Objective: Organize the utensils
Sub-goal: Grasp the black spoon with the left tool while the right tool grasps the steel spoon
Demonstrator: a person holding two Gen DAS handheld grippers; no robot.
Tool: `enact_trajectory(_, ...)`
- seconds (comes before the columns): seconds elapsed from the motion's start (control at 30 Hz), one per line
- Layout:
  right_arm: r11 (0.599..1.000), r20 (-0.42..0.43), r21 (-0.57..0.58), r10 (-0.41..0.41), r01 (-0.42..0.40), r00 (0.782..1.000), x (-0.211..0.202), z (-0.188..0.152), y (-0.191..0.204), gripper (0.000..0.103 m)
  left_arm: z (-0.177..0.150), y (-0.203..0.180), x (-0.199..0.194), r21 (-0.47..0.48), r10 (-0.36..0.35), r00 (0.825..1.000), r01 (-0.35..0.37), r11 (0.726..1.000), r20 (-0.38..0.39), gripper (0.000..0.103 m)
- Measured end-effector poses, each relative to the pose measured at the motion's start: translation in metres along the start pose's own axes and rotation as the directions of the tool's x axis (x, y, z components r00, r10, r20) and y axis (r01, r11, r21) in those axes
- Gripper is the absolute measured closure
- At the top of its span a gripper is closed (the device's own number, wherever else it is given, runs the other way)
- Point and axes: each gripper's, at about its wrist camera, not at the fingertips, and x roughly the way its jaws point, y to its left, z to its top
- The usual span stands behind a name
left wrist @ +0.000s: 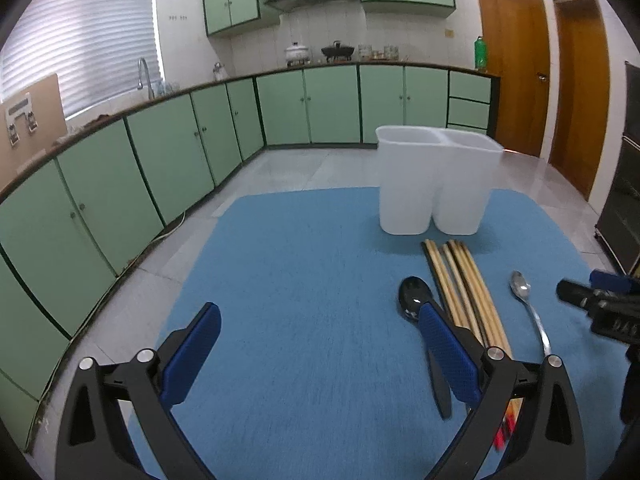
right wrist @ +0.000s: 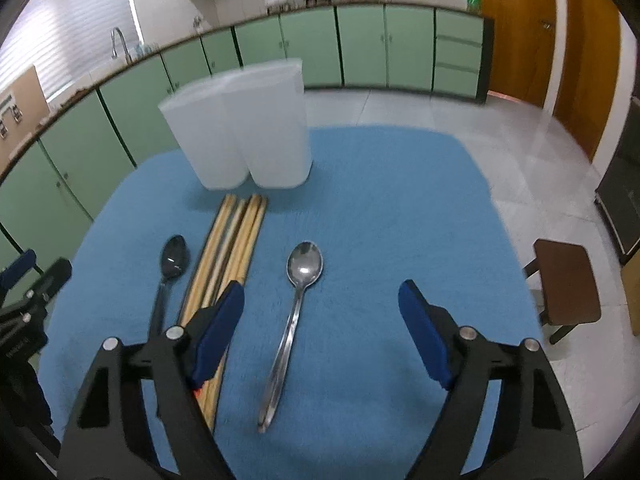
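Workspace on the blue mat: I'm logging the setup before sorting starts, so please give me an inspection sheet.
Surface: blue fabric mat over the table.
Job's things: white translucent two-compartment plastic holder, upright; bundle of wooden chopsticks in front of it; black plastic spoon left of the bundle; shiny metal spoon right of it, all flat.
Clutter: nothing seen.
Grippers: left gripper open, empty; right gripper open, empty, above the metal spoon's handle.
Cables: nothing seen on the mat.
Surroundings: green kitchen cabinets, brown wooden stool, wooden doors.
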Motion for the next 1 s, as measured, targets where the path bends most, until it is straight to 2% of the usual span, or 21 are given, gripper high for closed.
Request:
enact_trajectory(0.07,1.0,-0.04,0.005,0.012,-0.012,0.999,0.019,0.002,0.002,0.032,0.002,-0.002,0.014,-0.011,-0.002,1.0,0.002,1.0,-0.017,0.006)
enact_trajectory(0.13,1.0,-0.075,-0.001,0.013,-0.013,0.997,0.035,0.004,0.006,0.042,0.002,-0.004,0.024,-0.018,-0.007,0.999,0.006,1.0,-0.035,0.006)
enact_trajectory(0.23,1.0,-0.105,0.007,0.015,-0.015,0.994,0.047,0.006,0.009,0.049,0.001,-0.006,0.035,-0.01,-0.011,0.998,0.011,1.0,-0.061,0.006)
enact_trajectory(0.3,1.0,-0.114,0.006,0.023,-0.022,0.993,0.052,0.007,0.009,0.057,-0.001,-0.008,0.042,-0.009,-0.019,0.997,0.019,1.0,-0.076,0.006)
enact_trajectory(0.4,1.0,-0.109,-0.014,-0.003,0.002,0.994,0.056,0.008,0.013,0.063,-0.003,-0.01,0.049,-0.01,-0.034,0.994,0.033,0.999,-0.1,0.008)
enact_trajectory(0.43,1.0,-0.105,-0.023,-0.011,0.008,0.994,0.059,0.009,0.015,0.072,-0.004,-0.011,0.052,-0.016,-0.043,0.993,0.042,0.999,-0.108,0.008)
enact_trajectory(0.47,0.999,-0.103,-0.032,-0.018,0.015,0.995,0.059,0.009,0.016,0.075,-0.004,-0.013,0.055,-0.022,-0.057,0.991,0.055,0.998,-0.118,0.008)
enact_trajectory(0.7,0.999,-0.089,-0.041,-0.003,0.0,0.996,0.054,0.005,0.013,0.075,-0.001,-0.027,0.065,-0.023,-0.119,0.982,0.117,0.993,-0.147,0.009)
enact_trajectory(1.0,0.999,-0.092,-0.028,0.016,-0.019,0.996,0.052,0.011,-0.001,0.075,0.014,-0.052,0.102,-0.014,-0.119,0.972,0.118,0.993,-0.202,0.009)
